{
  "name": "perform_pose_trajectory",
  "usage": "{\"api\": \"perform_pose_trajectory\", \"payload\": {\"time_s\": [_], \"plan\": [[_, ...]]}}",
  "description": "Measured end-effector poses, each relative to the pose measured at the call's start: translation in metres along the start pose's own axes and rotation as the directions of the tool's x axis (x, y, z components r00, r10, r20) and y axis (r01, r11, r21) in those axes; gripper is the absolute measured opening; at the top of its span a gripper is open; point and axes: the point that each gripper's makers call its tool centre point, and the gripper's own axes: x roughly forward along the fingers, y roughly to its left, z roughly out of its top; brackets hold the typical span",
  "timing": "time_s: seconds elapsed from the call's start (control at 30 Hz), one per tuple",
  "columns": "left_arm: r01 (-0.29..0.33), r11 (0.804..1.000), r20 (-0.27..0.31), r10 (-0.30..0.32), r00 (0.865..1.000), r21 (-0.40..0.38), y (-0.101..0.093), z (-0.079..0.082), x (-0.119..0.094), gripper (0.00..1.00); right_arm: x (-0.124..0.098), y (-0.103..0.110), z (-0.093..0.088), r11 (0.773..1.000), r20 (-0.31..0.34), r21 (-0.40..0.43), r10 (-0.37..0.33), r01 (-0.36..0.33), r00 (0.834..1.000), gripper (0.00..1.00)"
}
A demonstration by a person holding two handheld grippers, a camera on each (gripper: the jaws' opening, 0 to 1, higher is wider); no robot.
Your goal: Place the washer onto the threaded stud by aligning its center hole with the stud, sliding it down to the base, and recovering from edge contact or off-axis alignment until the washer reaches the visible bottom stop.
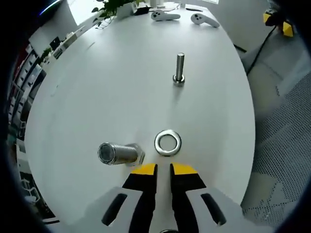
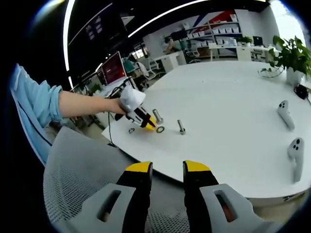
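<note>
Yellow-tipped fingers [image 1: 164, 169] of the left gripper [image 1: 164, 170] sit nearest the lens, drawn narrow with a thin slit between them and holding nothing. Just beyond their tips the washer [image 1: 168, 142] lies flat on the white table [image 1: 97, 87], and a larger bolt [image 1: 119, 154] stands just beside it. Well apart, farther along the table, stands the upright stud [image 1: 179, 68] on its head.

Risk, as I judge it: a thin washer lying flat gives narrow fingers little edge to catch, so it may skate across the smooth table or bump the larger bolt. If picked up tilted, its rim could catch on the threads and jam before reaching the base.

From the right gripper view, the right gripper [image 2: 167, 170] hovers off the table edge over a mesh chair [image 2: 82, 170], its fingers slightly apart and empty, while a gloved hand [image 2: 130, 99] holds the left gripper by the washer. Two white controllers [image 2: 290, 133] lie to one side. A potted plant [image 2: 291, 58], monitors and shelves fill the office behind.
</note>
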Motion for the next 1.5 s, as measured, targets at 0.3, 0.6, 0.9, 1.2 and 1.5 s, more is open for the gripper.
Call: {"api": "perform_pose_trajectory", "payload": {"time_s": [0.3,0.6,0.9,1.2,1.5], "plan": [[-0.016,0.998,-0.033,0.014,0.999,-0.054,0.001,-0.051,-0.032,0.2,0.0,0.001,0.0,1.0,0.001,-0.002,0.005,-0.005,1.0,0.27],[-0.049,0.992,-0.084,0.039,0.996,-0.118,-0.014,-0.102,-0.05,0.28,0.001,0.002,-0.001,1.0,-0.01,-0.008,0.013,-0.013,1.0,0.27],[-0.078,0.985,-0.129,0.058,0.99,-0.155,-0.014,-0.13,-0.058,0.29,0.001,0.002,-0.002,1.0,-0.013,-0.006,0.012,-0.012,1.0,0.27],[-0.038,0.981,-0.136,0.012,0.991,-0.191,-0.015,-0.138,-0.057,0.28,0.001,0.001,-0.002,1.0,-0.014,-0.004,0.005,-0.005,1.0,0.27],[-0.016,0.991,-0.164,-0.006,0.986,-0.133,-0.019,-0.132,-0.055,0.21,0.0,-0.001,-0.001,1.0,-0.005,0.004,-0.006,0.006,1.0,0.27]]}}
